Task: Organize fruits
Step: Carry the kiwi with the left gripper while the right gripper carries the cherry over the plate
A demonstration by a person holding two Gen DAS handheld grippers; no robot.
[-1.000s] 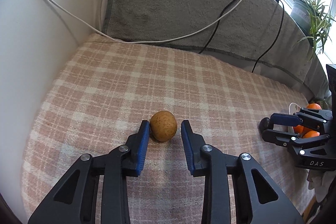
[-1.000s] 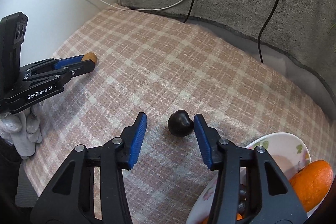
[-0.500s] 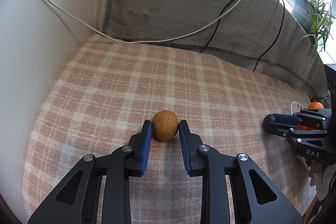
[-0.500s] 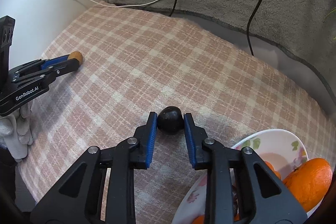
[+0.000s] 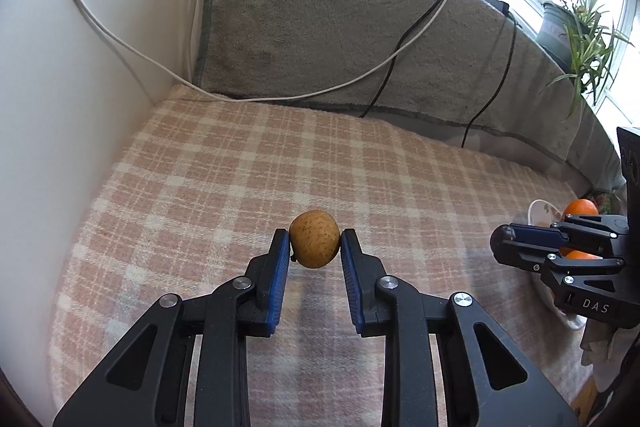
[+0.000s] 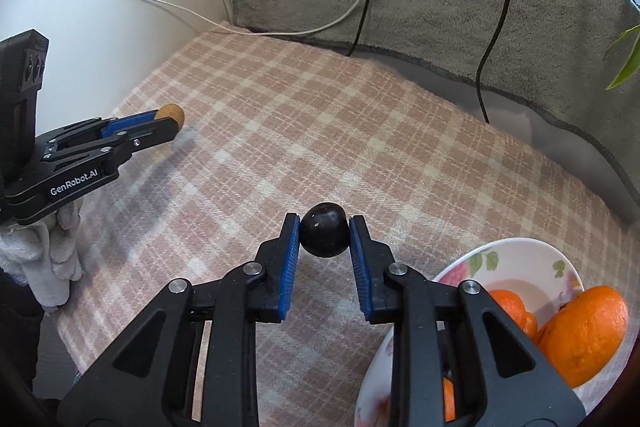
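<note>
Your left gripper now pinches the brown speckled fruit between its blue finger pads; one second ago those fingers stood spread on either side of it, and half a second ago they had just closed in. The fruit appears raised off the pink plaid blanket, with a soft shadow beneath it, whereas earlier it lay on the cloth. In the right wrist view the same fruit shows at the tips of the left gripper, near the white wall.

Your right gripper pinches the dark round fruit between its own blue pads. One second ago this fruit sat on the blanket against the right finger alone, with the left finger well apart; now both pads press its sides.

The white floral bowl lies just beside the right gripper, at the lower right, holding oranges. From the left wrist view the bowl shows behind the right gripper, whose fingers look nearly closed.

A grey towel hangs along the back of the blanket, crossed by a white cable and black cables. A potted plant stands by the window at the upper right.
</note>
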